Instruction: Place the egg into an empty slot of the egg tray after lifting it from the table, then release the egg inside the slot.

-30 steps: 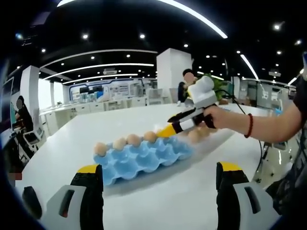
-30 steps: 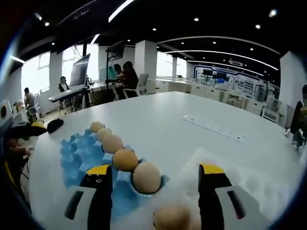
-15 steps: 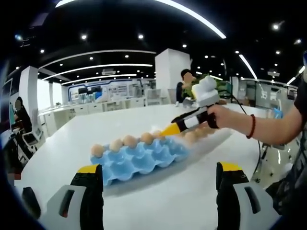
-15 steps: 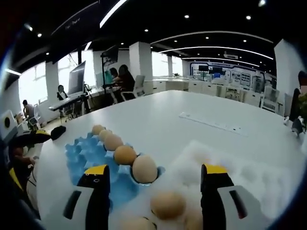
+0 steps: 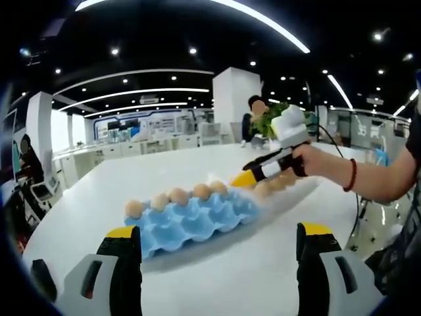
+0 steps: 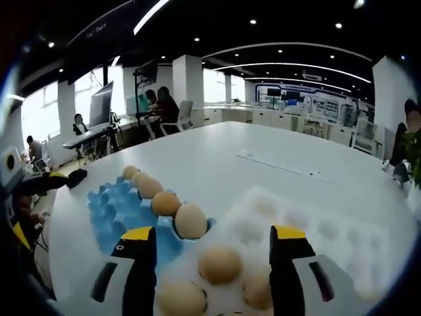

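A blue egg tray point(image 5: 191, 220) point(image 6: 118, 217) lies on the white table, with a row of several brown eggs point(image 5: 177, 195) point(image 6: 166, 203) along one edge and the other slots bare. More eggs point(image 6: 219, 264) rest in a white foam sheet point(image 6: 309, 237) beside it. My right gripper point(image 6: 210, 263) is open, its jaws straddling one loose egg on the foam without touching it. It also shows as the other gripper point(image 5: 253, 176), held by a hand over the far eggs point(image 5: 273, 185). My left gripper point(image 5: 214, 260) is open and holds nothing, short of the tray.
The white table point(image 5: 263, 263) stretches wide around the tray. A long white power strip point(image 6: 279, 166) lies further along the table. People sit at desks with monitors point(image 6: 99, 105) in the background. A person's forearm with a red bracelet point(image 5: 352, 174) reaches in from the right.
My right gripper has drawn back from the tray's end over the foam sheet, so more loose eggs now sit between its jaws. The left gripper has stayed still.
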Demonstrator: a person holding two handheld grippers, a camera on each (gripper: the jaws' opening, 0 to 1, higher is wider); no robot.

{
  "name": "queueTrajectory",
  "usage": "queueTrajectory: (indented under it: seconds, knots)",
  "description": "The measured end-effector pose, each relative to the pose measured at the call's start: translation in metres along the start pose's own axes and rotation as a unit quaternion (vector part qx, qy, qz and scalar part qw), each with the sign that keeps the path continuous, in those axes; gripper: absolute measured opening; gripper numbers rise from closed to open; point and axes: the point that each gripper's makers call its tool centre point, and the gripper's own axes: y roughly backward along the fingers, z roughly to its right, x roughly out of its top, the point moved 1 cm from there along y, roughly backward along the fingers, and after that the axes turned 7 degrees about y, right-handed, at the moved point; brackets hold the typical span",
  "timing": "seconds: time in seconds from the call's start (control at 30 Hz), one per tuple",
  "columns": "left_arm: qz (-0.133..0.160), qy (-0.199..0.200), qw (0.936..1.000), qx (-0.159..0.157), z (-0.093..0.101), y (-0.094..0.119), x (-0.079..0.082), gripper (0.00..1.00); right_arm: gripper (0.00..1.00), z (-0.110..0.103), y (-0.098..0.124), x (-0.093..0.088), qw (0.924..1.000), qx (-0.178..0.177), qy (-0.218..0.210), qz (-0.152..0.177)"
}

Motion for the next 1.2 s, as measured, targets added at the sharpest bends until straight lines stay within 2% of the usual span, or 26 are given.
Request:
queueTrajectory:
  seconds: [0.3,0.37,0.43,0.5,0.8,0.9,1.2]
  knots:
    - [-0.002,-0.002,1.0000,-0.001,0.000,0.000,0.000,1.00,0.59,0.005,0.001,-0.004,0.9999,-0.012,0.000,-0.012]
    - [-0.001,-0.002,1.0000,-0.001,0.000,-0.001,0.000,1.00,0.57,0.000,0.007,-0.007,0.9997,-0.019,-0.002,-0.016]
    - [0.000,-0.002,1.0000,-0.002,0.000,-0.001,0.000,1.00,0.55,0.007,0.003,-0.005,0.9995,-0.025,-0.010,-0.019]
    - [-0.002,-0.002,1.0000,-0.002,0.000,-0.001,0.000,1.00,0.53,0.006,0.005,-0.008,0.9988,-0.027,-0.021,-0.036]
    - [-0.002,0.000,1.0000,-0.001,0.000,-0.001,-0.002,1.00,0.43,0.010,0.005,-0.010,0.9963,-0.048,-0.034,-0.062]
    - [-0.001,0.002,1.0000,0.000,-0.001,-0.001,-0.003,1.00,0.40,0.011,0.005,-0.013,0.9946,-0.054,-0.023,-0.085]
    - [-0.003,0.003,1.0000,-0.005,0.001,-0.003,-0.006,1.00,0.36,0.003,0.001,-0.016,0.9914,-0.058,-0.010,-0.117]
